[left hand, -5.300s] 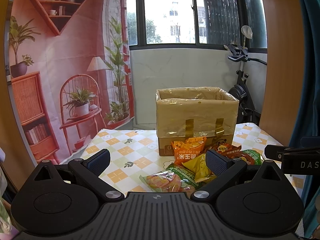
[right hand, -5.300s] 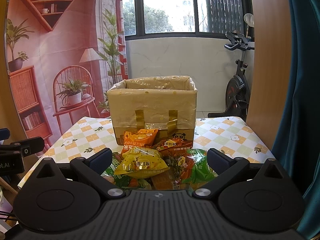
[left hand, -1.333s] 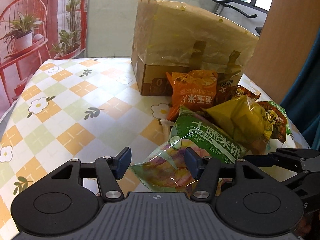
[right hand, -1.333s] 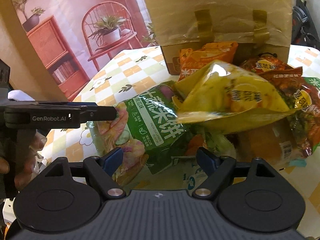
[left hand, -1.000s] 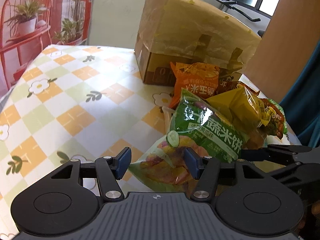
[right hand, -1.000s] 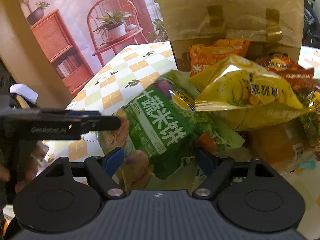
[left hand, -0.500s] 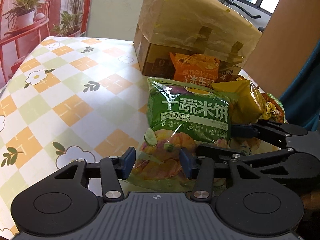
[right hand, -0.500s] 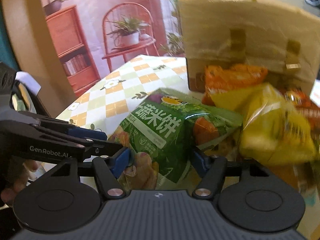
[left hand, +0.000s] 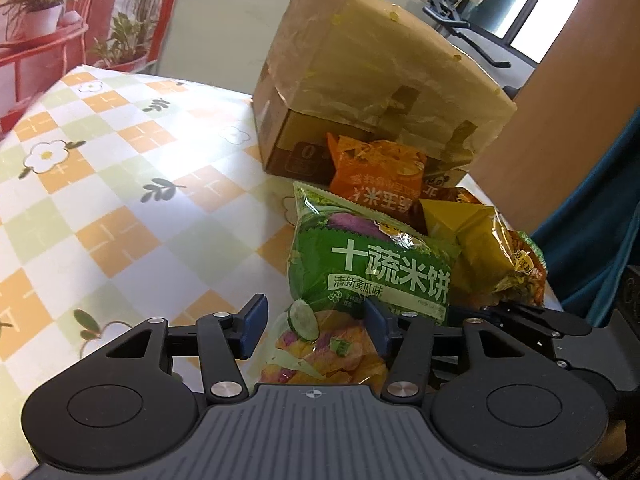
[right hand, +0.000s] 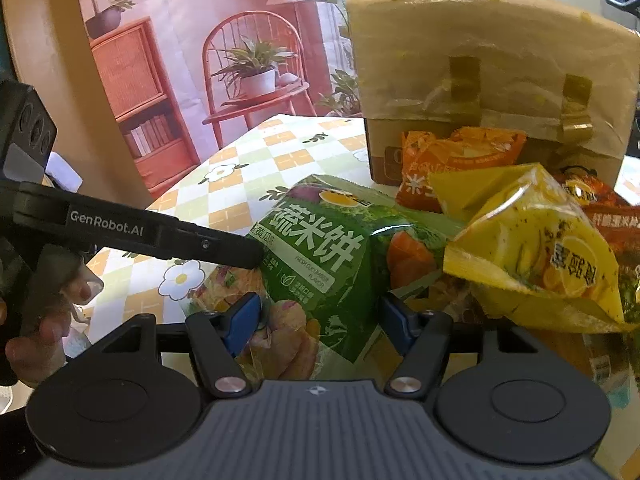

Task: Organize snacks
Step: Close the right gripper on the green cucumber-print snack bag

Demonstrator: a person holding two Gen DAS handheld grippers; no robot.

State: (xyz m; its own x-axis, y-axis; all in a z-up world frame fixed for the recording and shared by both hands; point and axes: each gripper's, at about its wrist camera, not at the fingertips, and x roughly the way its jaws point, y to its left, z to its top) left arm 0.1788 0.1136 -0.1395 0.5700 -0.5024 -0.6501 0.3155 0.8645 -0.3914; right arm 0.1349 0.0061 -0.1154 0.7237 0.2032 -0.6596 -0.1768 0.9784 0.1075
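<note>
Pink printed backdrop [right hand: 208, 40] with a painted chair, plants and lamp hangs behind the checkered bench [left hand: 100, 184]; exercise bike [left hand: 452, 12] by the bright window [left hand: 536, 32].

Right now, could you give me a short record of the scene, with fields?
left hand-held gripper: green rice-cracker bag between its fingers; grip unclear
right hand-held gripper: same bag between its fingers; grip unclear
container: film-wrapped brown cardboard box, behind the snacks
yellow plastic snack bag: right of green bag
orange snack bag: directly in front of box
</note>
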